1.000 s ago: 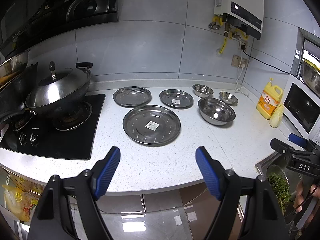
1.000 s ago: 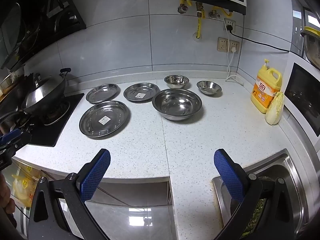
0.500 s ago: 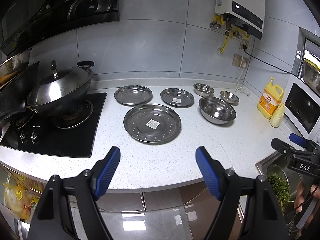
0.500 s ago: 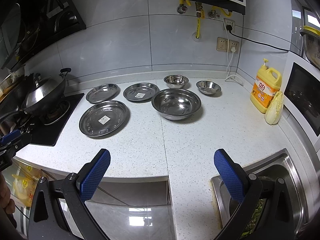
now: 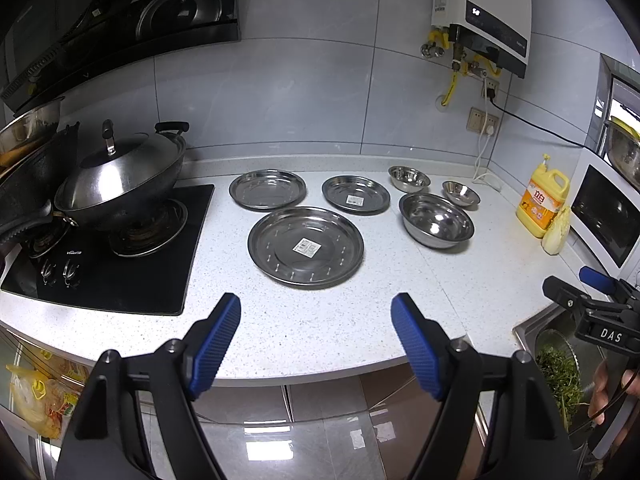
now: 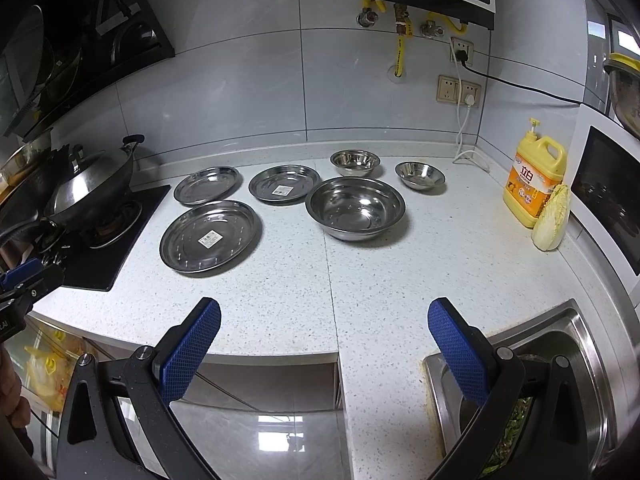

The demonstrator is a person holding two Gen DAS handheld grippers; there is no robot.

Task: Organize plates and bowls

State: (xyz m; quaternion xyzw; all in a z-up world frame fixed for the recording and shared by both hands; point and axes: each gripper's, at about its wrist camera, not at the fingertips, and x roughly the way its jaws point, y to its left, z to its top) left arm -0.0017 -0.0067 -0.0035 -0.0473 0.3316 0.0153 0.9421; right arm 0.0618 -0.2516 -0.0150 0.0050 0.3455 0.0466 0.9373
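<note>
Lying flat rim-up, large plate (image 5: pixel 305 253), big bowl (image 6: pixel 355 208)

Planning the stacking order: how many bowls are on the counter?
3: a big bowl nearest, right of the plates; a small bowl behind it; another small bowl farther right. None seems hidden.

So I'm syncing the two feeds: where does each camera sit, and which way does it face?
Left wrist: on the left gripper, before the counter's front edge, facing the large plate; the right gripper shows at right.
Right wrist: on the right gripper, nearer the sink, facing the large bowl.
Both share the plates, bowls and wok.
</note>
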